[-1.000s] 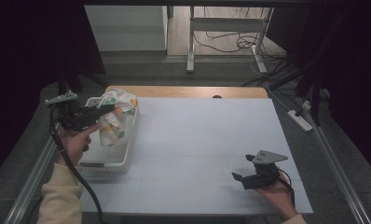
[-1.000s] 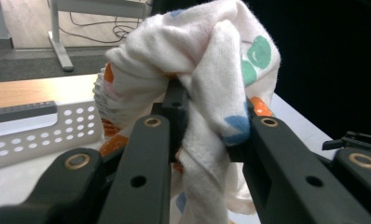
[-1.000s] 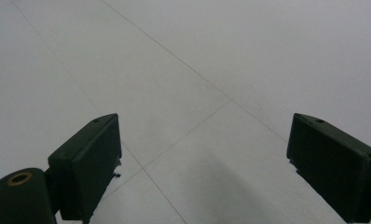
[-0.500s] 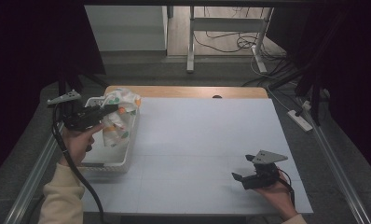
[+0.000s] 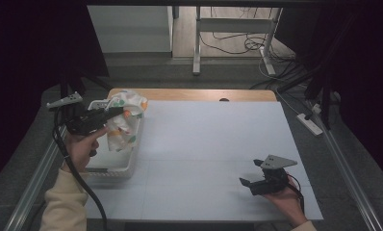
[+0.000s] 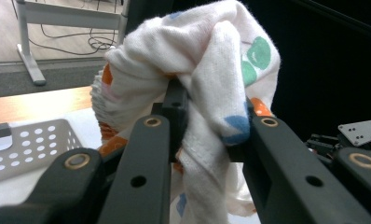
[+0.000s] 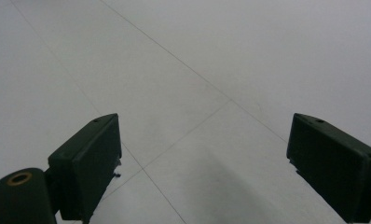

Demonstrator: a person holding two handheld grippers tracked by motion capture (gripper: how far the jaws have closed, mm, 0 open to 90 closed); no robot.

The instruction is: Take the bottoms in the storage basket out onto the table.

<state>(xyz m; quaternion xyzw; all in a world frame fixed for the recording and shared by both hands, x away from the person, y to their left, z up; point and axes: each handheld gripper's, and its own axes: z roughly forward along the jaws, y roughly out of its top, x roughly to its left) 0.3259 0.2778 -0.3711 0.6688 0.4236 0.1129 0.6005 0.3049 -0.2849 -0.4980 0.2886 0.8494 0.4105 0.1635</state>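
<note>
A white cloth (image 5: 126,115) with orange, green and blue spots hangs bunched from my left gripper (image 5: 117,112), which is shut on it above the far end of a white perforated basket (image 5: 110,171) at the table's left. In the left gripper view the cloth (image 6: 211,65) is draped over and between the black jaws of the left gripper (image 6: 211,119), and the basket (image 6: 30,144) lies below at the left. My right gripper (image 5: 249,173) rests low at the table's near right, held by a hand. In its own view the right gripper (image 7: 202,154) is open over bare white tabletop.
The white tabletop (image 5: 213,139) stretches between the two grippers, with a wooden strip (image 5: 194,94) along its far edge. Metal rails run along both sides. A power strip (image 5: 311,123) lies on the floor to the right, and a desk frame (image 5: 197,43) stands beyond.
</note>
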